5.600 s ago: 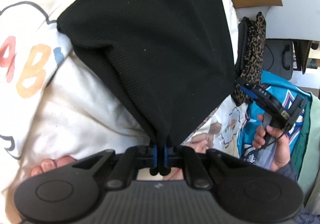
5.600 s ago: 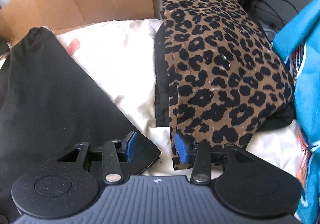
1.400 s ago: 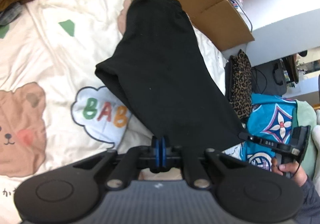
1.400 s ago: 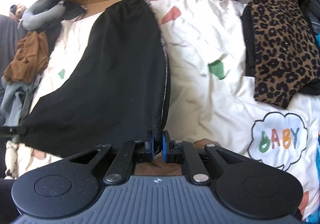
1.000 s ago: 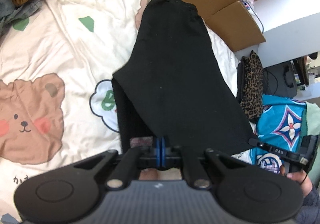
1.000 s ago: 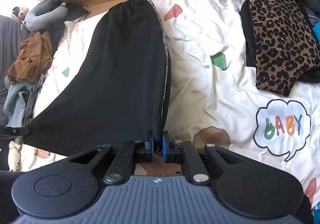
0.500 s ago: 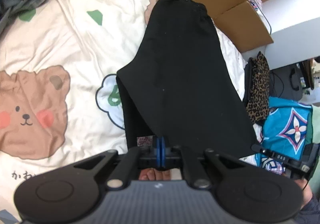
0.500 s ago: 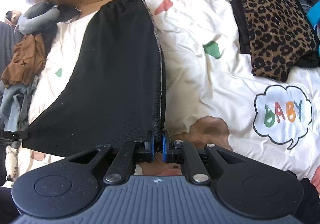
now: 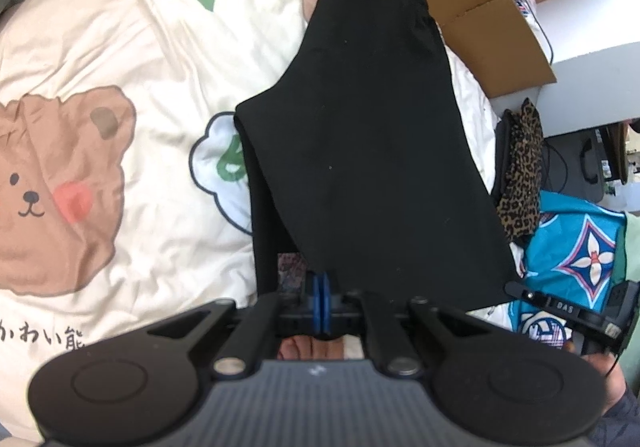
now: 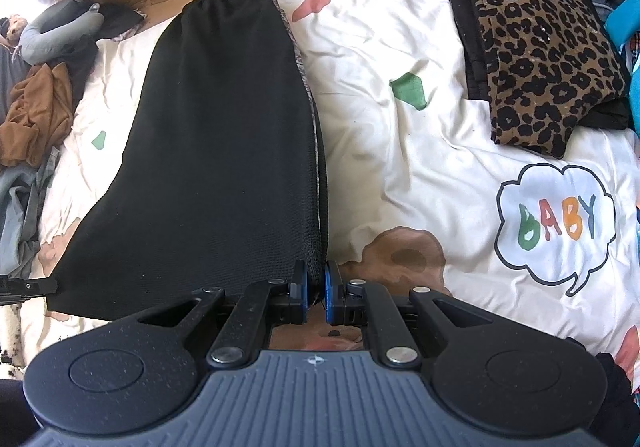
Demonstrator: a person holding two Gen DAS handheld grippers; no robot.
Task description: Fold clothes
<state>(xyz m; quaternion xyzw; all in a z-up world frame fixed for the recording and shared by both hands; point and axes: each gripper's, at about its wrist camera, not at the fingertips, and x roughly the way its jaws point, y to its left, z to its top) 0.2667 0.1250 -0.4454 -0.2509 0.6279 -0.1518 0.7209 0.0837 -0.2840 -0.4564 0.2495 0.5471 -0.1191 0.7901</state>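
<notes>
One black garment [image 10: 224,135] is stretched over the bedsheet [image 10: 400,175], each near corner clamped by one of two grippers: left gripper [image 9: 321,303], right gripper [image 10: 315,293], fingers closed on cloth. One leopard-print piece [image 10: 536,39] is seen beside it.

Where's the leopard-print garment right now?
Right wrist view: the leopard-print garment lies folded at the upper right of the bedspread, above the BABY cloud print, clear of the black garment.

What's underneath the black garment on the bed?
The black garment lies on the cartoon-print bedsheet. It covers part of a speech-bubble print, leaving one green letter showing. Anything else beneath is hidden.
</notes>
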